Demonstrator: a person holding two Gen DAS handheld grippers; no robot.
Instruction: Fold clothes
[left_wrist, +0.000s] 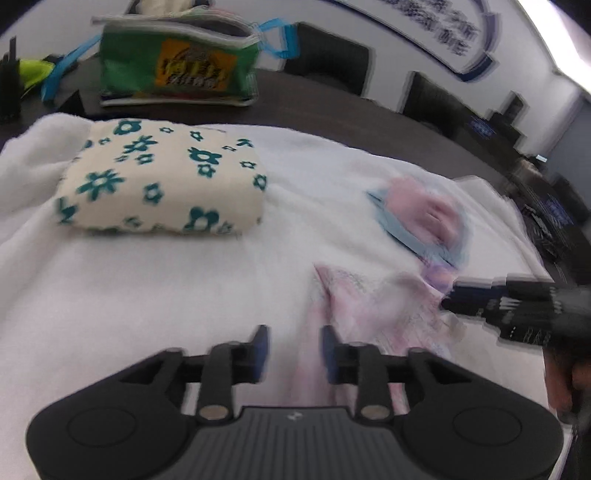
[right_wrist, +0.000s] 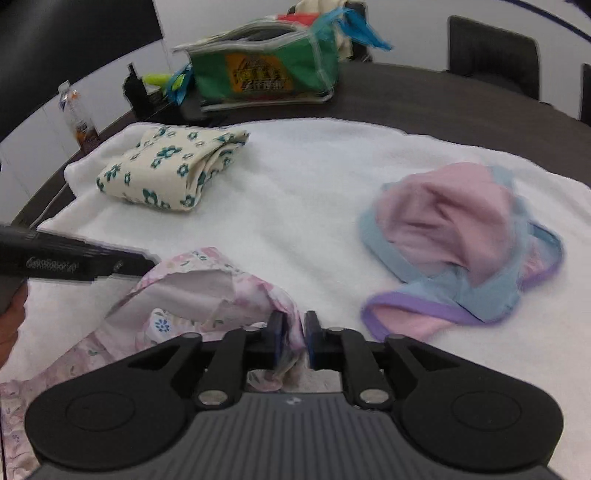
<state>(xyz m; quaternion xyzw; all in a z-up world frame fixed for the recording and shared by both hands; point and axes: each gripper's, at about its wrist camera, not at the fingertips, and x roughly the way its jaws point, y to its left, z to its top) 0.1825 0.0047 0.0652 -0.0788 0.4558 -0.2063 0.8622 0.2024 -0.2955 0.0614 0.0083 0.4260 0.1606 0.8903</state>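
Jaws pinch floral garment (right_wrist: 192, 291); folded bundle (right_wrist: 173, 168), pink heap (right_wrist: 454, 218) near

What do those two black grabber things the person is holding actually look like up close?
Both are matte black plastic. The left gripper and right gripper each have a wide ribbed grey body with a small pale logo, two round raised discs at the sides, silver pivot pins, and black linkage bars. The fingers end in blue pads. Seen side-on, the left one carries pale lettering, too blurred to read. No cables show.
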